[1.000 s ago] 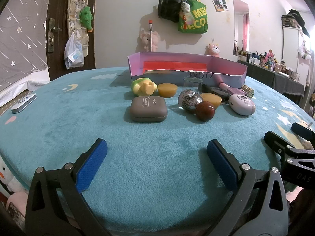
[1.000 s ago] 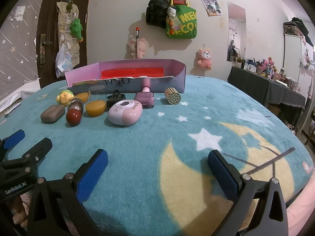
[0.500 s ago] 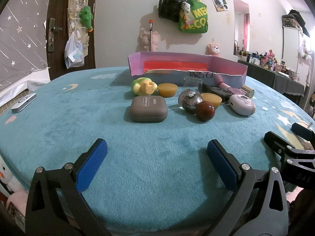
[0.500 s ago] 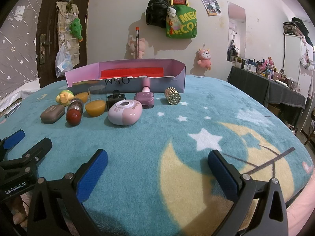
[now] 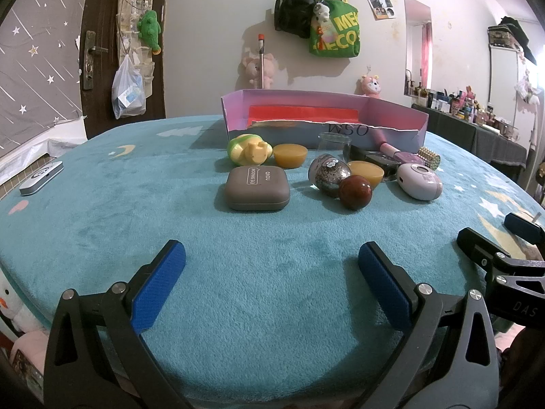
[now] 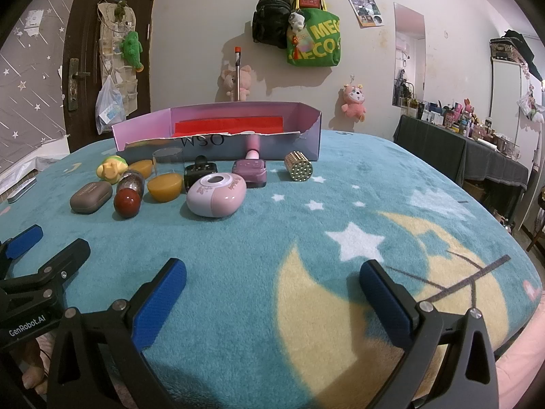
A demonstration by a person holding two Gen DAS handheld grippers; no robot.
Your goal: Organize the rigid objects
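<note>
Both tongs sit wide apart and empty, the left tongs (image 5: 271, 262) low over the near edge of the teal tabletop (image 5: 102, 204) and the right tongs (image 6: 272, 281) alongside, gripping nothing, so this reads as a line-up before a first pick. Ahead of the left lies the grey case (image 5: 257, 188), nearest and flat, an easy start by my reckoning, with the red ball (image 5: 355, 192), glitter egg (image 5: 328, 174) and pink gadget (image 6: 216, 195) clustered beside it. They all sit just in front of the open box (image 5: 323, 116), apparently the bin they belong in.
</note>
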